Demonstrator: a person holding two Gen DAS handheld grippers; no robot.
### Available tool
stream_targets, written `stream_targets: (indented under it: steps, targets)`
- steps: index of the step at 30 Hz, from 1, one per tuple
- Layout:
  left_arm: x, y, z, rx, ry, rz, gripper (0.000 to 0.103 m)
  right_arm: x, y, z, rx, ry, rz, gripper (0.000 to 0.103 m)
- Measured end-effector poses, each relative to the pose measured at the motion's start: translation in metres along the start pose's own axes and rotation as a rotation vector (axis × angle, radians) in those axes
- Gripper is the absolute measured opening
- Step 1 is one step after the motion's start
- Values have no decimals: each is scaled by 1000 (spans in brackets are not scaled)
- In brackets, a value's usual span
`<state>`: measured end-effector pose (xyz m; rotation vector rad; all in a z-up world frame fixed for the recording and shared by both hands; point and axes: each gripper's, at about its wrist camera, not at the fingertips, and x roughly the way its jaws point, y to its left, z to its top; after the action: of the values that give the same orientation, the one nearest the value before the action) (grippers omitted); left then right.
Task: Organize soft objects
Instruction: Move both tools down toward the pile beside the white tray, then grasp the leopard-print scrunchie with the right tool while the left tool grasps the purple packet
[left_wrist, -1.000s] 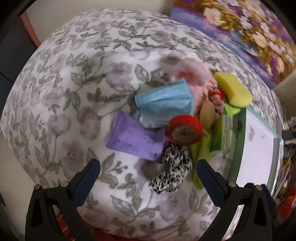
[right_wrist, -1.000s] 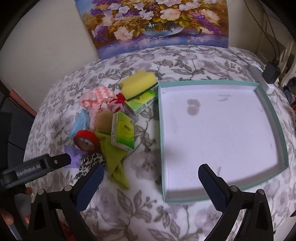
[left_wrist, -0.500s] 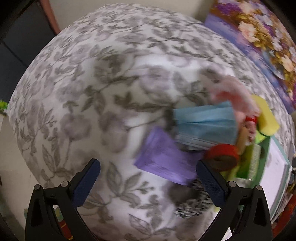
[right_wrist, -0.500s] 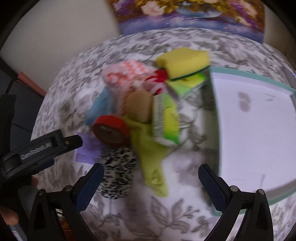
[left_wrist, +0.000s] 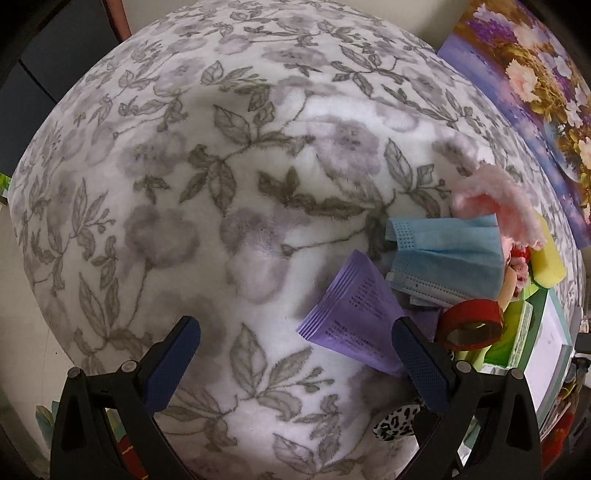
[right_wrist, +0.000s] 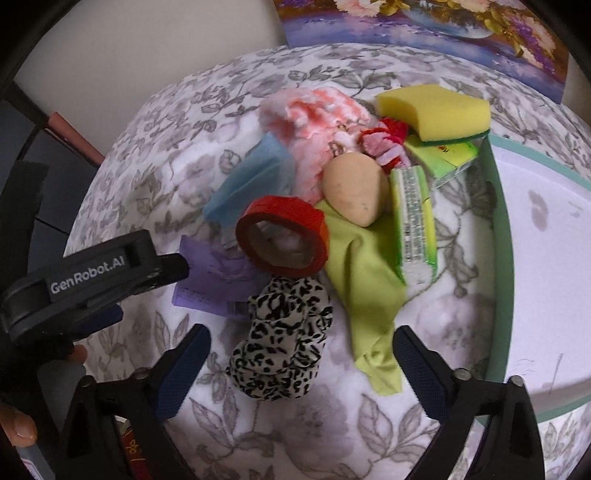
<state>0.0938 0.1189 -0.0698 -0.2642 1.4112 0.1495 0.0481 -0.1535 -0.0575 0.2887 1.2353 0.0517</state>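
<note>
Both grippers have swung off toward the heap of soft things and dropped closer to the floral blanket (left_wrist: 229, 192). A second ago the right gripper (right_wrist: 302, 360) looked mostly at the white tray with the teal rim (right_wrist: 499, 236); now that tray sits off to its right, and the leopard-print scrunchie (right_wrist: 282, 339) lies directly ahead between its 2 fingers, untouched. Its jaws stand wide apart and have just been closing a little, with the scrunchie between them but not yet pinched. Just beyond the scrunchie are the red tape roll (right_wrist: 282, 236), a lime-green cloth (right_wrist: 364, 284) and a beige sponge (right_wrist: 356, 194); farther on lie a pink fluffy cloth (right_wrist: 314, 110) and a yellow scouring sponge (right_wrist: 432, 110). The left gripper (left_wrist: 295, 354) is also spread open and empty, over bare blanket, with the purple sachet (left_wrist: 354, 317) against its right finger and a blue face mask (left_wrist: 447, 258) beyond that. Nothing is in the tray yet; the scrunchie looks like the first pick.
</note>
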Motion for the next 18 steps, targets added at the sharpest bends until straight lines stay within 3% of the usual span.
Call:
stream_targets:
  steps: [7,18]
  targets:
    - [2,7,-2,-4,-5,-8,103,4,7,-4,-16,14,25,79]
    - [18,-11,-6,23,37,-26,103,13,2,-11,-15,59,68,45]
